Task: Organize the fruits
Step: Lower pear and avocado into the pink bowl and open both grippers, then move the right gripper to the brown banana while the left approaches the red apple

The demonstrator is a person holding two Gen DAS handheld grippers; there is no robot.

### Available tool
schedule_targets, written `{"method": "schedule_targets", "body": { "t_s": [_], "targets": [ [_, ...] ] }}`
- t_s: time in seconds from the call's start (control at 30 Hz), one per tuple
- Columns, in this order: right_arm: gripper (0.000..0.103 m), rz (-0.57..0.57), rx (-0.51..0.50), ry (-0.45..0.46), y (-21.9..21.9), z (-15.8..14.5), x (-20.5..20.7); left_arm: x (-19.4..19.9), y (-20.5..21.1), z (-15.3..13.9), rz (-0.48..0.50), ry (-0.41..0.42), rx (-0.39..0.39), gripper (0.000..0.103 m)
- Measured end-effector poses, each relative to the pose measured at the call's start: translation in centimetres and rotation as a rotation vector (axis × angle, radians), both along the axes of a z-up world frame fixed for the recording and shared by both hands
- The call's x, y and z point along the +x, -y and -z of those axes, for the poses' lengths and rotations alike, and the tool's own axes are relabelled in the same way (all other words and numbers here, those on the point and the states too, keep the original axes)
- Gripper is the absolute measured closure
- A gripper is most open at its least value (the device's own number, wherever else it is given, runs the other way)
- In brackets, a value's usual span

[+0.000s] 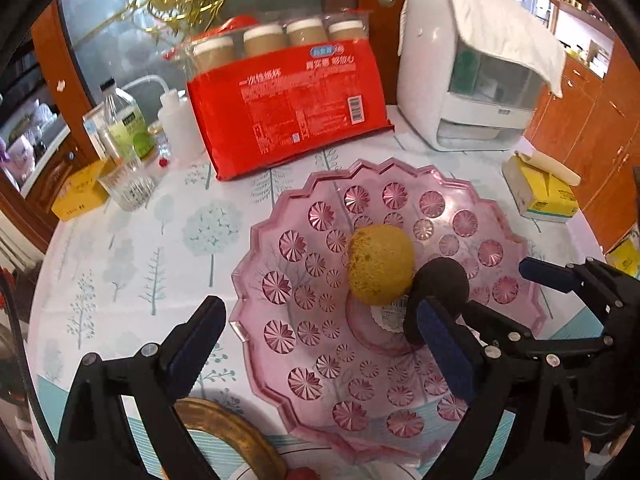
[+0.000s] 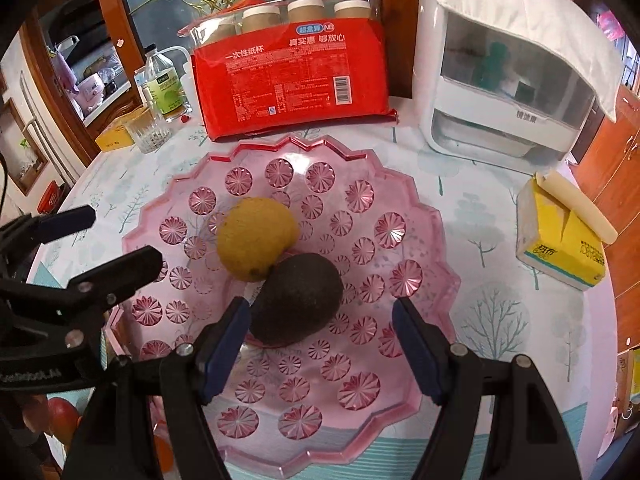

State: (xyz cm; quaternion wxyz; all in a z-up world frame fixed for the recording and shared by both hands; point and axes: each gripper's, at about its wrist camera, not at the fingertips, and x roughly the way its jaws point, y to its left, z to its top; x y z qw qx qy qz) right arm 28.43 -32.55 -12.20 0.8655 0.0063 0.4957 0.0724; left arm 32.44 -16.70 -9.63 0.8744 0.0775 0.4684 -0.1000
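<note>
A pink cut-glass plate (image 1: 304, 364) (image 2: 404, 256) lies on the tree-patterned tablecloth. On it rest a yellow lemon (image 1: 380, 265) (image 2: 256, 237) and a dark avocado (image 1: 438, 285) (image 2: 298, 298), touching each other. My left gripper (image 1: 320, 344) is open and empty, over the plate's left part. My right gripper (image 2: 320, 340) is open, its fingers either side of the avocado's near end, apart from it. The right gripper also shows in the left wrist view (image 1: 480, 304), and the left gripper in the right wrist view (image 2: 124, 236).
A red pack of paper cups (image 2: 292, 80), a white appliance under a towel (image 2: 500, 80), a yellow tissue box (image 2: 560, 248), a glass tumbler (image 2: 150, 132) and bottles (image 1: 124, 120) stand behind. A gold-rimmed dish (image 1: 224, 432) and red fruit (image 2: 60, 416) lie near.
</note>
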Motion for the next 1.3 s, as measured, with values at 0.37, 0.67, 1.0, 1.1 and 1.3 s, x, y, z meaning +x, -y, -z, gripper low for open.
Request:
{"method": "schedule_targets", "body": {
  "t_s": [0.37,0.67,1.0,1.1,1.3],
  "targets": [
    [0.029,-0.002,0.013,0.018,-0.8,-2.7,-2.1,-3.8,-1.9,-3.4,-0.012,-0.004,-0.005,0.007],
    [0.029,-0.037,0.012,0.032,-2.9,-5.8,-5.3,-8.4,-6.6,-7.1,-0.036,0.021,0.012,0.007],
    [0.029,-0.086,0.048,0.066,-7.5,-8.2,-9.9,-12.9,-13.2,-8.2,-0.035,0.013,0.047,0.007],
    [0.029,-0.092,0.051,0.055,-9.2,-8.0,-10.8,-14.2,-15.1,-7.7,-0.034,-0.005,0.049,0.007],
    [0.029,-0.08,0.068,0.028,-11.8,-7.0,-11.9,-17.1,-18.9,-6.2,-0.073,-0.031,0.036,0.007]
  ]
}}
